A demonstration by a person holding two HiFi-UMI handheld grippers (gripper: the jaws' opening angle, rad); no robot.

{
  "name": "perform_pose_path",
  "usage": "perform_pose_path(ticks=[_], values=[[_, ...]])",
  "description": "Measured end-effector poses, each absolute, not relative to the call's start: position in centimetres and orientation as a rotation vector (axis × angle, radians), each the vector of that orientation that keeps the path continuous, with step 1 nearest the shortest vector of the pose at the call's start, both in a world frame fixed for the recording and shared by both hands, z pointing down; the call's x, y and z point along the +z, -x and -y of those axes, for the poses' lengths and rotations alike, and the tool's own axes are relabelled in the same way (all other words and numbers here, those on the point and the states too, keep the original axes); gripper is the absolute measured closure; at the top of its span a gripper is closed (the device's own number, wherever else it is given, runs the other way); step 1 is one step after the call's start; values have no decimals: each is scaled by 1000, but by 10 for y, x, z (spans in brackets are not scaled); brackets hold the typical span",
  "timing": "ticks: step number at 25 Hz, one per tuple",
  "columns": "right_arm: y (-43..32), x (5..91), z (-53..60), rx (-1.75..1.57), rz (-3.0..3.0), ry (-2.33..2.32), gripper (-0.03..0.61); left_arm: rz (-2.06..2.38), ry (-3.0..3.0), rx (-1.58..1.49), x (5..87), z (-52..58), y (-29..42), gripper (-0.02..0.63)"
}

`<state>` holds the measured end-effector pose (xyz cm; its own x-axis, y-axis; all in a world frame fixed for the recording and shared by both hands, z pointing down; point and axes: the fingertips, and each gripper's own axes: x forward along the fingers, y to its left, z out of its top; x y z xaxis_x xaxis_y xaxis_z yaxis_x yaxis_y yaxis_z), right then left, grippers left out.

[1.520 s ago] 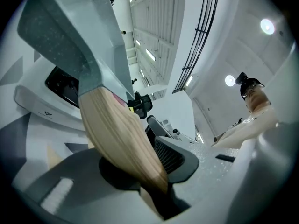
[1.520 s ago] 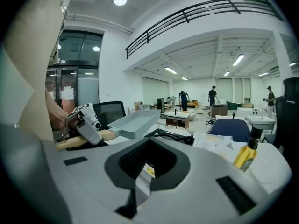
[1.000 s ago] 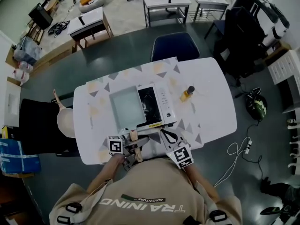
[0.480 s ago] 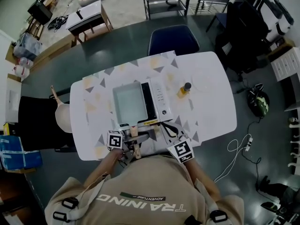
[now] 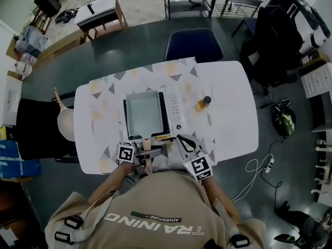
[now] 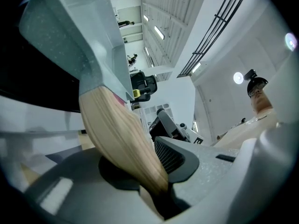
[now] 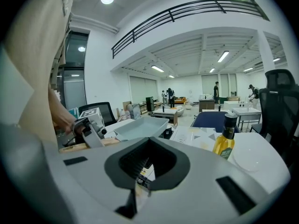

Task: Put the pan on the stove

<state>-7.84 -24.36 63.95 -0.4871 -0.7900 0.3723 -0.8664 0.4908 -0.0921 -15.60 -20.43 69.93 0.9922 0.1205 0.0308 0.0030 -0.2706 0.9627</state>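
Pan (image 5: 143,115): square, grey, over burner side of stove (image 5: 175,113) on table (image 5: 231,131). Left gripper (image 5: 146,155) clamped on wooden handle (image 6: 121,139) at near edge. Right gripper (image 5: 187,145) beside it, jaws together, nothing held. 1 oil bottle (image 5: 203,103) right of stove.

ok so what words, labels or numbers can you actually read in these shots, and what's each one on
"TRAINING": large white letters, upside down in the head view, on the back of the person's beige shirt.
"ADVENTURE": small dark patch on the same shirt.
Yellow label on the front edge of the white portable stove: too small to read.
Label on the yellow oil bottle with the black cap: blurred, unreadable.
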Motion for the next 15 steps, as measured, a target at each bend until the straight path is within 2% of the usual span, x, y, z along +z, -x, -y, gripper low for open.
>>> perform_pose_path(ticks=[15], values=[[90,628,254,321,2542,-1276,580,-54,-1798,103,698,212,145,523]])
